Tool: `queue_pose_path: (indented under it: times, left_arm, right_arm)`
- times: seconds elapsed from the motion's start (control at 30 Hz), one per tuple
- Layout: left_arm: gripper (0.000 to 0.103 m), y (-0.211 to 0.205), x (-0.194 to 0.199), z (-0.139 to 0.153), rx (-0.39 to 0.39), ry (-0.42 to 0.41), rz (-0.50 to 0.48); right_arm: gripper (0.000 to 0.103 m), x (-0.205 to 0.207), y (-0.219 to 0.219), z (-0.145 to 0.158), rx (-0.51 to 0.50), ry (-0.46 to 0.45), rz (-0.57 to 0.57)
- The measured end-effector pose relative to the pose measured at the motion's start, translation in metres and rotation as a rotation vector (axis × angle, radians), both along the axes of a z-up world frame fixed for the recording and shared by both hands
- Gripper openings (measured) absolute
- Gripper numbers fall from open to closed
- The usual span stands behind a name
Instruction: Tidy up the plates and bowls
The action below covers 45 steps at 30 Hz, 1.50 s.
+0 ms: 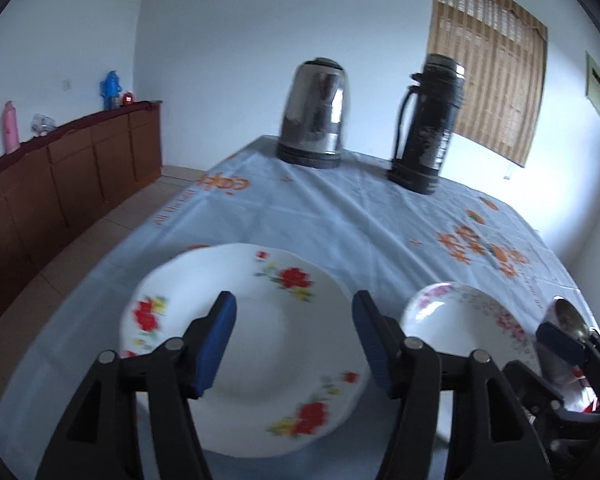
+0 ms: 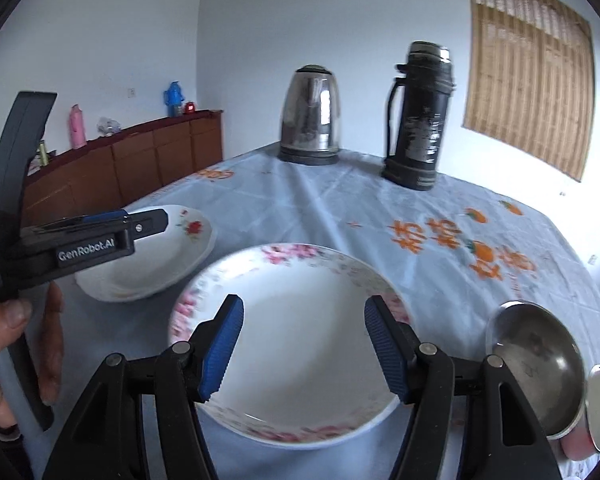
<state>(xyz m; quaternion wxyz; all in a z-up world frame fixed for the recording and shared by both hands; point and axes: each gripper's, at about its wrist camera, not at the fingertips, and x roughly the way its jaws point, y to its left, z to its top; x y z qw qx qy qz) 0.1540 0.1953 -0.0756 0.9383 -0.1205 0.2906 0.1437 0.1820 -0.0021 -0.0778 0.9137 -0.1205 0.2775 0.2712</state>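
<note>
- my left gripper (image 1: 294,344) stands apart and empty over the red-flowered plate (image 1: 244,348).
- my right gripper (image 2: 304,350), also apart and empty, is over the pink-flowered plate (image 2: 300,344); steel bowl (image 2: 536,364) to its right.
- both plates lie side by side on the blue tablecloth (image 2: 340,208); kettle (image 2: 311,114) and flask (image 2: 418,116) stand at the far edge.

Left gripper (image 1: 294,344): jaws apart, nothing between blue pads, tilted downward. Right gripper (image 2: 304,348): jaws apart, empty, tilted downward. Person's left hand (image 2: 18,344) wraps the left gripper's handle
</note>
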Motion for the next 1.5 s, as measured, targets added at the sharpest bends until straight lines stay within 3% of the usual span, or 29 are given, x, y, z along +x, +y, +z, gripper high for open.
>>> queue_pose_path:
  times: [0.13,0.27,0.37,0.63,0.8,0.9,1.1,1.23,1.5]
  left_arm:
    - [0.064,0.042,-0.002,-0.008,0.01,0.046,0.13]
    - [0.064,0.076,0.0,-0.022,-0.091,0.074,0.186]
    - [0.065,0.08,0.001,-0.028,-0.139,0.09,0.172]
    - [0.065,0.085,0.004,-0.037,-0.161,0.121,0.177]
    - [0.065,0.086,0.001,-0.04,-0.155,0.143,0.185]
    - [0.065,0.086,0.002,-0.041,-0.155,0.151,0.182]
    - [0.065,0.086,0.002,-0.043,-0.15,0.166,0.186]
    - [0.065,0.086,0.003,-0.044,-0.14,0.176,0.19]
    - [0.065,0.092,0.0,-0.045,-0.139,0.175,0.227]
  right_arm:
    - [0.065,0.006,0.031,0.001,0.006,0.039,0.054]
    - [0.065,0.012,0.059,0.0,0.005,0.067,0.099]
    - [0.063,0.017,0.081,-0.001,-0.017,0.078,0.121]
    - [0.058,0.048,0.124,-0.013,-0.088,0.136,0.09]
    - [0.045,0.059,0.139,-0.021,-0.145,0.164,0.081]
    - [0.045,0.06,0.147,-0.023,-0.199,0.152,0.067]
    - [0.043,0.065,0.153,-0.034,-0.243,0.214,0.055]
    - [0.046,0.059,0.163,-0.04,-0.277,0.237,0.102]
    - [0.044,0.056,0.156,-0.038,-0.166,0.301,0.169]
